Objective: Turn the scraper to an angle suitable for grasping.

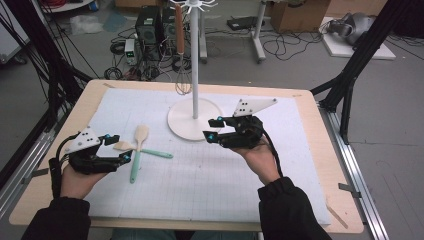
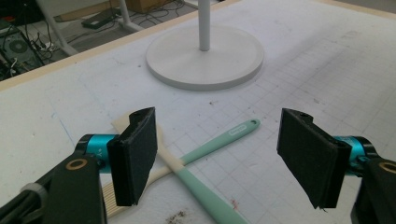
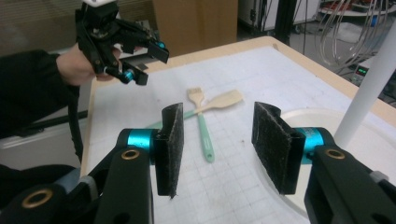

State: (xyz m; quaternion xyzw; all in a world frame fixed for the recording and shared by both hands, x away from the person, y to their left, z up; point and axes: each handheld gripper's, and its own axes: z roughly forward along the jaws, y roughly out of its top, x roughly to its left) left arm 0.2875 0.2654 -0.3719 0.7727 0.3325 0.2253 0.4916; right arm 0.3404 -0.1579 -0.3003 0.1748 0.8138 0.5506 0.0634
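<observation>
At about nine o'clock on the white gridded mat (image 1: 225, 170), two utensils lie crossed: a mint-green-handled spatula with a pale wooden blade (image 1: 138, 150) and a mint-green-handled basting brush with pale bristles (image 1: 145, 150); your left gripper (image 1: 119, 147) hangs just beside them, jaws spread wide and empty, so these are what you are going for. Judge both light and stiff; the silicone-looking handles should give the pads good friction, while the flat wooden blade is thinner and likelier to slip; take the upper one mid-handle, where it clears the mat, because the crossing lets the lower one drag along. Your right gripper (image 1: 214, 128) hovers at three o'clock of them, jaws likewise parted, holding nothing, close to the round base of the white hanging stand (image 1: 192, 125) at twelve o'clock; a wooden-handled wire whisk (image 1: 181, 50) hangs from its top. Mind the pole when you lift toward the hooks; nothing else crowds the mat.
</observation>
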